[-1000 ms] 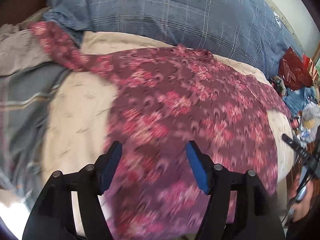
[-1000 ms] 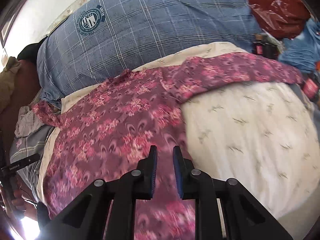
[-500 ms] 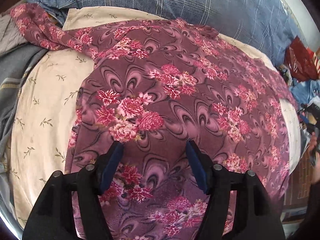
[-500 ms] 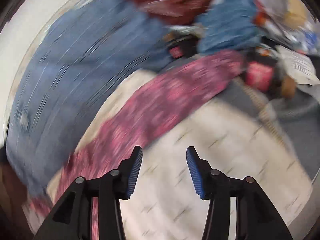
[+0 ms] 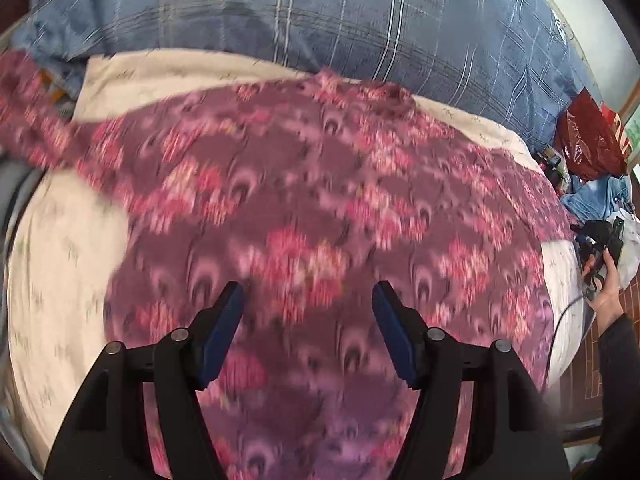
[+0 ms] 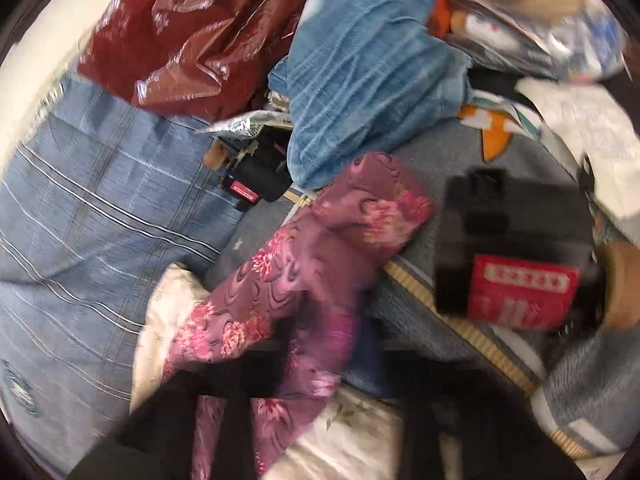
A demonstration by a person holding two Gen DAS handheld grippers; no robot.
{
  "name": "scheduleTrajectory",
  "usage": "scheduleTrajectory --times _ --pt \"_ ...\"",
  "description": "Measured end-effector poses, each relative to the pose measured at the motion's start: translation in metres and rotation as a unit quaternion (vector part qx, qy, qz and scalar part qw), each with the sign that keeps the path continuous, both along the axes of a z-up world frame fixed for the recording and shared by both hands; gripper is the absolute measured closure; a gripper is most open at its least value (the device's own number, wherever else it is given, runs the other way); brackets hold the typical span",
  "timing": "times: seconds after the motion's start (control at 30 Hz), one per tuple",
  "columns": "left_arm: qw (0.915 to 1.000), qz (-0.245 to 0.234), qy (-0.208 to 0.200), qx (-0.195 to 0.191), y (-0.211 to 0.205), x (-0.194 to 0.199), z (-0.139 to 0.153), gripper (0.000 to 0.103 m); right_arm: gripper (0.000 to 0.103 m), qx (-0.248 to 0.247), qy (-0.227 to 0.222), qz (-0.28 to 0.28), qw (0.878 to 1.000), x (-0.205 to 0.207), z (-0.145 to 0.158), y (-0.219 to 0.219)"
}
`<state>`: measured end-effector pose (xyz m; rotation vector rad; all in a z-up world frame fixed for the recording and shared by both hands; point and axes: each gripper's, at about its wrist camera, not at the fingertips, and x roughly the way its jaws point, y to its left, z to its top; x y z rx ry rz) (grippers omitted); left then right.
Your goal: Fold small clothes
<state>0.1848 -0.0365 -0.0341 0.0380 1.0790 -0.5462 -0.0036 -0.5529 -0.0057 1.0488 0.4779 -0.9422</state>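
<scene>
Across the cream bed sheet [image 5: 60, 240] lies one floral shirt [image 5: 320, 200], spread flat below one blue checked pillow [image 5: 360, 20]. Your left tool [image 5: 306, 312] hovers over its body, jaws apart and empty. Your right tool [image 6: 332, 360] has just snapped together, apparently clamped on one sleeve [image 6: 320, 260]; blur hides the pads. Draw that sleeve inward across the body, keeping it flat.

Soft printed cloth is showing on the floral garment [image 5: 320, 208], woven matt cloth on the checked blue pillow [image 5: 360, 20]; at 11 o'clock, glossy crinkled plastic is gleaming on the red bag [image 6: 192, 28].
</scene>
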Motion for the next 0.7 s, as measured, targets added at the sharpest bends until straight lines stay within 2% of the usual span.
scheduleTrajectory --times 0.07,0.2,0.3,0.37,0.47,0.57,0.7 --pt "0.9999 -0.002 -0.013 0.006 -0.005 0.015 0.004 0.037 0.097 -0.039 0.010 0.003 0.999 0.006 0.017 0.007" --pt "0.9996 -0.004 -0.024 0.016 -0.014 0.045 0.003 0.037 0.097 -0.116 0.014 0.060 0.991 0.027 0.063 0.039" --pt "0.9997 -0.004 -0.022 0.010 -0.013 0.057 -0.005 0.037 0.097 -0.136 0.004 0.106 0.985 0.044 0.087 0.073" --pt "0.9999 -0.002 -0.010 -0.009 -0.008 0.061 -0.014 0.037 0.097 -0.140 -0.003 0.146 0.979 0.063 0.098 0.104" --pt "0.9999 -0.013 0.008 0.005 -0.009 0.067 -0.022 0.037 0.097 -0.140 -0.013 0.193 0.971 0.090 0.106 0.147" --pt "0.9994 -0.012 0.031 -0.010 -0.003 0.073 -0.019 0.037 0.097 -0.125 -0.031 0.248 0.960 0.125 0.102 0.197" --pt "0.9987 -0.004 0.046 -0.022 0.008 0.081 -0.017 0.037 0.097 -0.101 -0.039 0.332 0.937 0.181 0.089 0.270"
